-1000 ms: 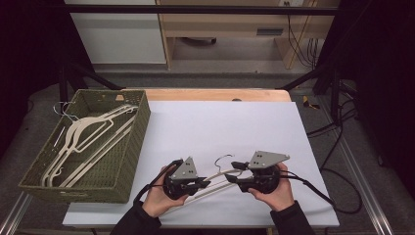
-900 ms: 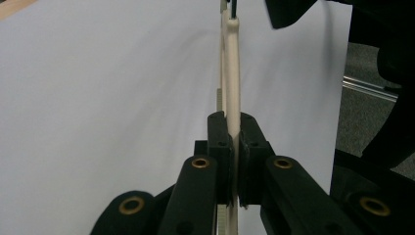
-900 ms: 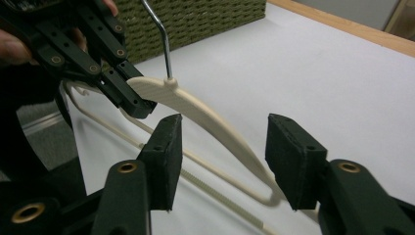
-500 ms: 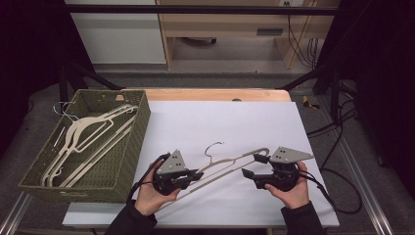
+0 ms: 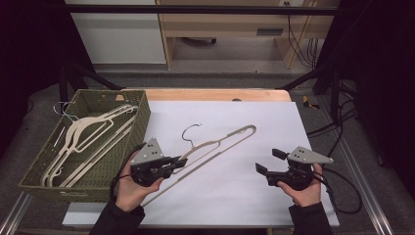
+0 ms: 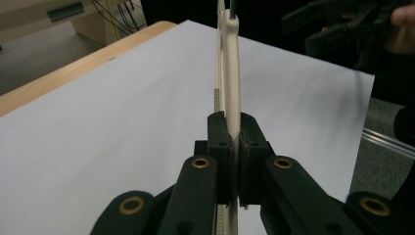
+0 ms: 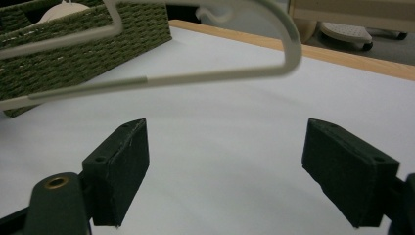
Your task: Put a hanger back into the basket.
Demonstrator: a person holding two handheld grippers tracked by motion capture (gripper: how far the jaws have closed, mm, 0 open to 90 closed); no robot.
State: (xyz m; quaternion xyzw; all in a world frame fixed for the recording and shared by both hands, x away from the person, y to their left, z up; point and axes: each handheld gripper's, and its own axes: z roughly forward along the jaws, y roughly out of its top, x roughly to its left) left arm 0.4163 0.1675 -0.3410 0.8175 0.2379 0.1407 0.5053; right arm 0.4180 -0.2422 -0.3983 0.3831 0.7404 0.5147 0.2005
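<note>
At the desk's left edge sits the woven green basket, with more cream plastic hangers stacked flat inside it, hooks toward the far end; I take it as the store these come from or go back to.

Next comes my left gripper, near the front edge. Its jaws are pressed together on the cream hanger, pinching the thin plastic edge-on low on one arm. I hold it there, I think, so the hanger carries across the white sheet with its far end free. From this grip it runs up and rightward toward the middle of the desk, its dark wire hook pointing to the far edge and its looped shoulder end well out over the sheet.

Toward the right front corner is my right gripper, jaws spread wide, gripping nothing. It points at the hanger's loop from a short way off, apart from it, which looks like a hand free to steady that end if needed.
</note>
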